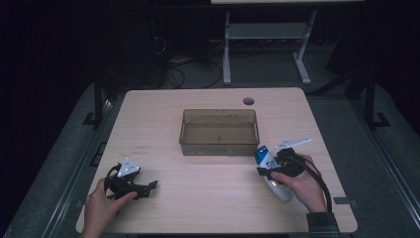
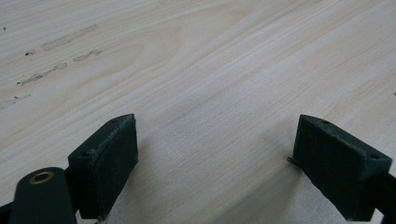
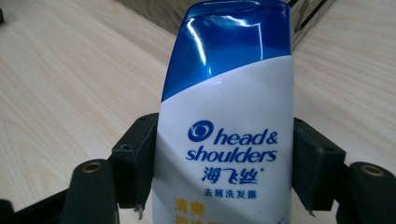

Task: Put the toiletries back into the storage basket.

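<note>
I am taking the brown bin [image 1: 219, 133] at mid-table as my landmark and working across from the left.

Well to the near left of the bin, I am resting the left gripper [image 1: 148, 187] low over the table [image 1: 208, 198]. In the left gripper view its two black pads [image 2: 112, 161] are standing spread wide, with bare wood grain between them and nothing held. It is the farther of the two from the work.

To the near right of the bin, I am holding the shampoo bottle [image 1: 271, 171] in the right gripper [image 1: 273, 166]. In the right gripper view the jaws are pressing on the bottle's two narrow sides across the label, at about the middle of its length, so this is a pinch on the bottle [image 3: 226, 140]. Its long axis is running away from the fingers, blue cap end leading, and that cap is pointing toward the bin's near right corner, just short of it. In the high view the bottle appears tilted, its base toward my hand [image 1: 302, 186].

So the coming move, as I judge it, is turning on that line: the bin lies ahead of the cap and slightly left, and the bottle needs carrying over the near wall.

The bottle is white with a glossy blue top and blue lettering.
</note>
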`<state>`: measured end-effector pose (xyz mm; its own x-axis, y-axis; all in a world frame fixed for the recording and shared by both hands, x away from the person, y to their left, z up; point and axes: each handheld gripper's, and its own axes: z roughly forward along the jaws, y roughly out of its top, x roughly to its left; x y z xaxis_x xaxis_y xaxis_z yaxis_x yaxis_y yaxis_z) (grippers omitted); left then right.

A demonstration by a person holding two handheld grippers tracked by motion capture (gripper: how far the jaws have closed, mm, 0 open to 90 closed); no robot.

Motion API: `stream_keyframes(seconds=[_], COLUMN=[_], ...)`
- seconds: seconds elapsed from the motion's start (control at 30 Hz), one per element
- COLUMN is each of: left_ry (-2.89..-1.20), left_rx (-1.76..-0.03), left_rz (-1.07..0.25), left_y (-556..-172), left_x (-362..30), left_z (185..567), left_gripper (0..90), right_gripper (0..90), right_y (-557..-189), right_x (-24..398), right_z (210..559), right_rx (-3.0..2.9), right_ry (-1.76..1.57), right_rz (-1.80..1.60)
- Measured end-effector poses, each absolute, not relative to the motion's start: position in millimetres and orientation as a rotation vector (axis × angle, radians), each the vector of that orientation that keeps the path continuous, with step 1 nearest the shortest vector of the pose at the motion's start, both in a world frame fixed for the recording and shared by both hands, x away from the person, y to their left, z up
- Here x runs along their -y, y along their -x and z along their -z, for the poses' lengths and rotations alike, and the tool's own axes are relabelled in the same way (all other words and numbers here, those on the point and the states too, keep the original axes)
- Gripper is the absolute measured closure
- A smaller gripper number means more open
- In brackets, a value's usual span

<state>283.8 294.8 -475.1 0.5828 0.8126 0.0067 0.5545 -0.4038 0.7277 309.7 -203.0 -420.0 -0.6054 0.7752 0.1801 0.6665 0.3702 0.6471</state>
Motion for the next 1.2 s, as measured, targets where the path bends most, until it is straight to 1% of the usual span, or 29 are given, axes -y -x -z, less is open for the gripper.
stream_keyframes(seconds=[0.57,0.9,1.2], left_ry=[-2.116,-2.116,-2.116], left_rx=[-1.082,-1.082,-1.082], left_rz=[-0.476,-0.476,-0.476], left_y=[-284,-284,-284], left_x=[-295,-295,-295], left_z=[475,475,475], left_gripper=[12.9,12.9,12.8], right_gripper=[32.8,32.8,32.6], right_y=[-292,-281,-281], right_x=[230,247,249], right_z=[408,408,406], right_rx=[-2.276,-2.165,-2.13], right_ry=[-1.343,-1.329,-1.31], right_rz=[-1.287,-1.472,-1.484])
